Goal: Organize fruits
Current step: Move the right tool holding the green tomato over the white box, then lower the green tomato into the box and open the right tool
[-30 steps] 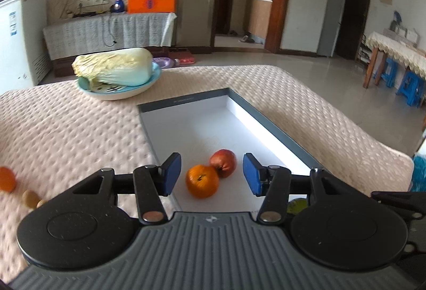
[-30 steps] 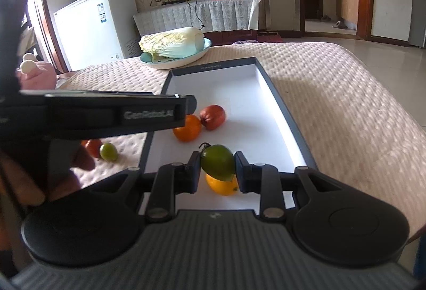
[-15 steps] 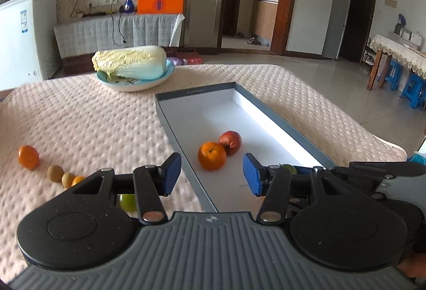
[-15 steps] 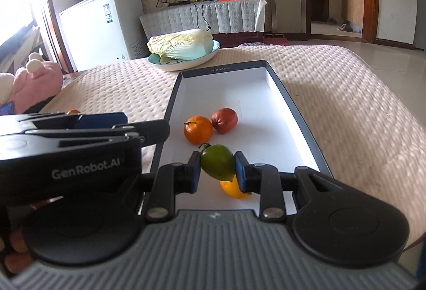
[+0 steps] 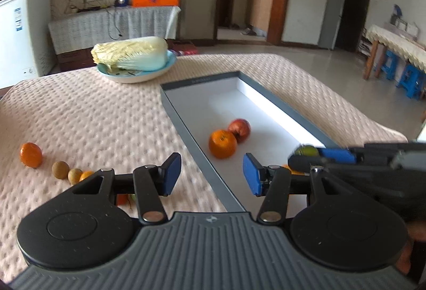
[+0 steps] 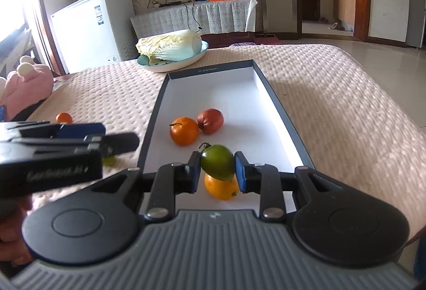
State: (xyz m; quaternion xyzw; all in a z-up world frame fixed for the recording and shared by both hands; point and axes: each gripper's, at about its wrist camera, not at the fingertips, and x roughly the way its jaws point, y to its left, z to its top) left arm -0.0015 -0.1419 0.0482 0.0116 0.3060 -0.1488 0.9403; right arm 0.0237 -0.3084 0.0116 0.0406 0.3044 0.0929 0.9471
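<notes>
Holding a green fruit [image 6: 217, 162] tight between its two blue pads, the right gripper [image 6: 217, 170] hangs over the near end of the long box [image 6: 269, 93], and its jaws are clamped on the fruit from both sides. Under the green fruit lies a yellow-orange fruit [image 6: 221, 187] on the white floor of the box. A bit farther in sit an orange [image 6: 184, 131] and a red apple [image 6: 211, 120], touching each other. The left gripper [image 5: 211, 174] is over the left rim of the box, with its jaws apart and nothing between them (only the bumpy pink tablecloth [image 5: 93, 117] and the box edge show in the gap). More fruit waits on the cloth to the left of the box: another orange [image 5: 31, 154], then two small brown fruits [image 5: 60, 170] and a little orange one [image 5: 85, 174] in a row, close together. A small green fruit [image 6: 109, 160] lies partly hidden under the left gripper, just beside the box. At the far end of the table, past the box, a big pale cabbage [image 5: 131, 53] lies on a light blue plate [image 5: 138, 75]. A pink soft toy [image 6: 26, 82] sits off the left edge of the table.
</notes>
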